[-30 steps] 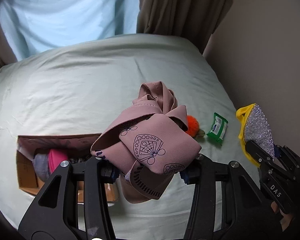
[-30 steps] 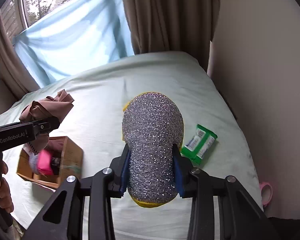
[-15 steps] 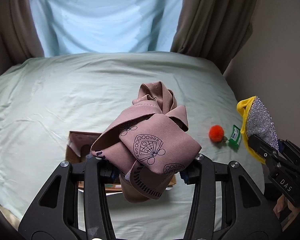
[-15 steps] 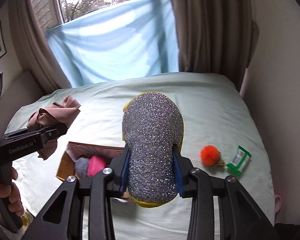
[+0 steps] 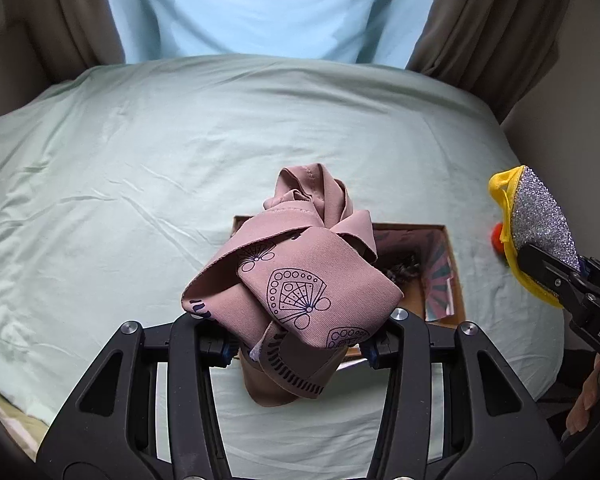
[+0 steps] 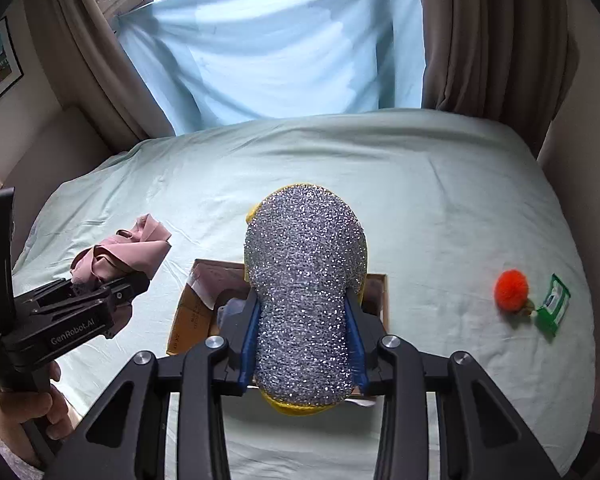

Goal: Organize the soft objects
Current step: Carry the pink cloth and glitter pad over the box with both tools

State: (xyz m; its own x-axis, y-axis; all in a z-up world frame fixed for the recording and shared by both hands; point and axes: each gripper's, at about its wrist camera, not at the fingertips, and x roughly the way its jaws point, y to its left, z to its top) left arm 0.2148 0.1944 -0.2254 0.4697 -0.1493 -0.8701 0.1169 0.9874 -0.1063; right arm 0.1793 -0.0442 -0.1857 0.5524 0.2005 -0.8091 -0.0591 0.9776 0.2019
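My left gripper (image 5: pixel 296 350) is shut on a bundled pink cloth (image 5: pixel 300 280) printed with dark fan shapes, held above the bed. Behind the bundle lies an open cardboard box (image 5: pixel 446 280) with a patterned lining. My right gripper (image 6: pixel 302 354) is shut on a silver glitter sponge (image 6: pixel 304 280) with a yellow edge, right over the same cardboard box (image 6: pixel 188 312). The glitter sponge (image 5: pixel 540 220) shows at the right edge of the left wrist view, and the pink cloth (image 6: pixel 120 254) at the left of the right wrist view.
A pale green bedsheet (image 5: pixel 140 160) covers the bed. An orange pompom (image 6: pixel 511 290) and a green wipes packet (image 6: pixel 554 306) lie to the right of the box. Brown curtains (image 6: pixel 480 32) and a light blue sheet (image 6: pixel 280 48) hang behind, with walls on both sides.
Both views have swung left along the bed. The box has shifted from the lower left to behind the held items, and the pompom and packet have slid to the right edge. Both grips are unchanged.
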